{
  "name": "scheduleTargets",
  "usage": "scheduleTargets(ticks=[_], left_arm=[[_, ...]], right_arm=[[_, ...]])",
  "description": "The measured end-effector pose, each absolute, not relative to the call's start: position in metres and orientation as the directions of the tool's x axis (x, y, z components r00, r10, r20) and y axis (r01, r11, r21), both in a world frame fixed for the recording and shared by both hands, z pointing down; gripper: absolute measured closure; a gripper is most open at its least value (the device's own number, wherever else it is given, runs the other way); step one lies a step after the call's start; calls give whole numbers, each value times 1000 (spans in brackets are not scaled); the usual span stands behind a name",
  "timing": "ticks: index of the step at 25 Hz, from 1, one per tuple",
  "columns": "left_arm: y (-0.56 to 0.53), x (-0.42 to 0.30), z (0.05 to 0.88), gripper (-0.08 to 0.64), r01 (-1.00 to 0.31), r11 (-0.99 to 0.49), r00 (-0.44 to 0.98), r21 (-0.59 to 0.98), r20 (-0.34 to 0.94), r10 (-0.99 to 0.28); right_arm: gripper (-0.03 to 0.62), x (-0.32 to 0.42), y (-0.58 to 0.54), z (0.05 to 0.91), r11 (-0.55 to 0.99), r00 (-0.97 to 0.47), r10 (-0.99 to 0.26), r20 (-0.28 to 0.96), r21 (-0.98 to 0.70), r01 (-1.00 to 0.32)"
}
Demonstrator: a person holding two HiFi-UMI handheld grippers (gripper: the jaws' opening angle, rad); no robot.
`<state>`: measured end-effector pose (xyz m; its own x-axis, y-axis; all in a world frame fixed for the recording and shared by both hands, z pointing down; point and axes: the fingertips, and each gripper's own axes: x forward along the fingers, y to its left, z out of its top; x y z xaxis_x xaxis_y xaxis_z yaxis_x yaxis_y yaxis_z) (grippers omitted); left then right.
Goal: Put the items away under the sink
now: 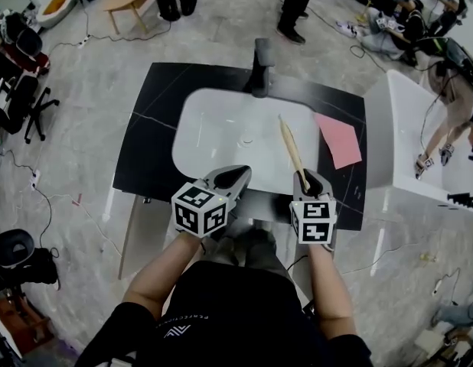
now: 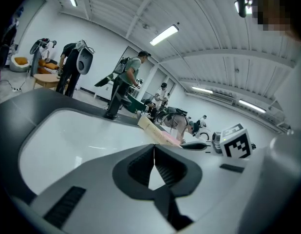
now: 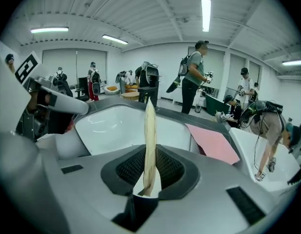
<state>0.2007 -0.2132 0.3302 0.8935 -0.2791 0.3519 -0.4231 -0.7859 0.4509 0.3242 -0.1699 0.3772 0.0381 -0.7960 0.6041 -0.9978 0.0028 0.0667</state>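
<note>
Black desk (image 1: 152, 128) carries the white sink (image 1: 213, 128), a pink sheet (image 1: 337, 140) beside it; right tongs (image 1: 308, 179) pinch a flat tan item (image 1: 291, 150) over the basin's near edge; left tongs (image 1: 239, 174) are closed, empty; seemingly mid-carry; next, lowering it beneath the sink.

You stood in a large open lab hall. Beyond your jaws, a free-standing sink counter (image 1: 148, 128) sat on bare floor (image 1: 91, 105) strewn with cables (image 1: 42, 193), with people (image 3: 193, 82) in backpack rigs working farther off under strip lights (image 3: 205, 13).
</note>
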Motion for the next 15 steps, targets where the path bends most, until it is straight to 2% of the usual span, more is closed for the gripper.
scheduleTargets(ticks=[15], left_arm=[[-181,101,334,552,-458,-773,879,439,353,-320]], right_arm=[[522,238,-135,359,-16,-21,-845,534,-64,-998]])
